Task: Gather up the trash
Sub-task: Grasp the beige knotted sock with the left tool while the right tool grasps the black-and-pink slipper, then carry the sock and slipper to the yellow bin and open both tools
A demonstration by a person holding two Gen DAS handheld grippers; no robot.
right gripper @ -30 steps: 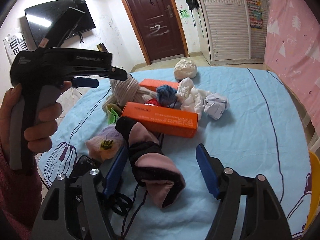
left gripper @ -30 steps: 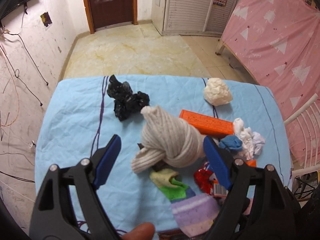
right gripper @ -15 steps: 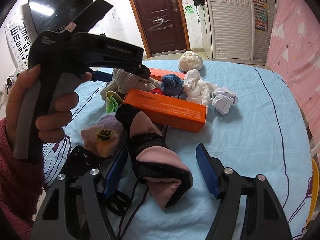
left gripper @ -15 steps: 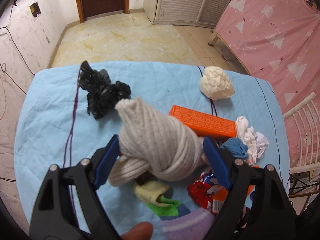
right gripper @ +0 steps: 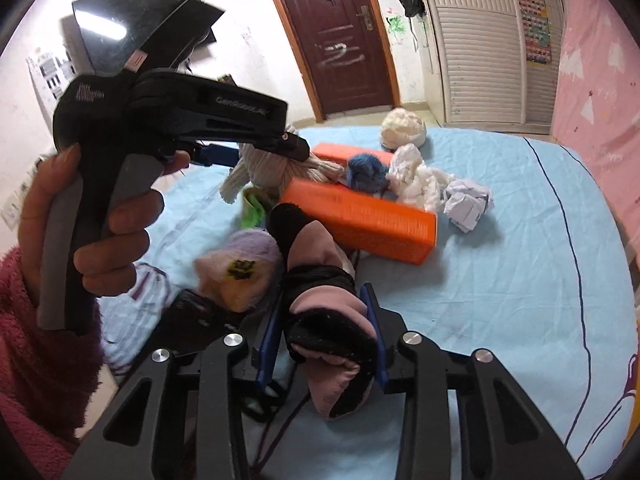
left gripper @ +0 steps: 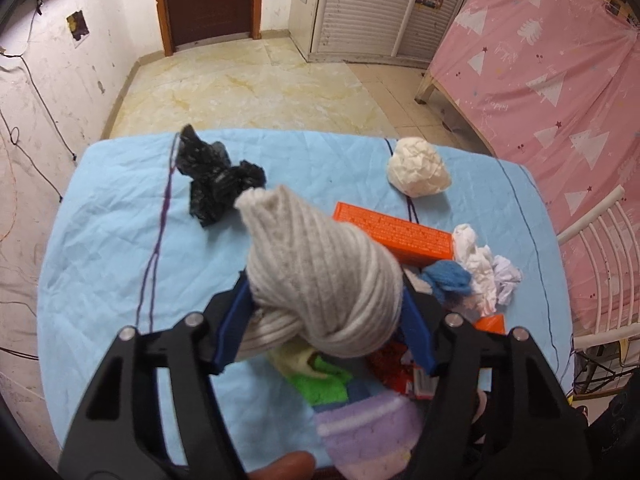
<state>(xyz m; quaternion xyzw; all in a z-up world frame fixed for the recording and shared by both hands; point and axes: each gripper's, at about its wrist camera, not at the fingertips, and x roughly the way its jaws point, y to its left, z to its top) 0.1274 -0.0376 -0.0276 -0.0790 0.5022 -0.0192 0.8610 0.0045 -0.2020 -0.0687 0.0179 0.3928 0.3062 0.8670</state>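
My left gripper (left gripper: 326, 320) fingers closing, pads against the knotted grey sock (left gripper: 320, 276) | my right gripper (right gripper: 322, 336) fingers closing, pressing the pink-and-black sock (right gripper: 324, 312) | both socks just beside the orange box (right gripper: 360, 224) on the blue-covered counter (right gripper: 520, 280).

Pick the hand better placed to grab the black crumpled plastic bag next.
Neither is free: the left gripper is closing its fingers around the knotted grey sock, the right gripper around the pink-and-black sock. The left is likelier, as the black bag lies just ahead.

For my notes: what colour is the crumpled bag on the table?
Black; the left wrist view shows it best.
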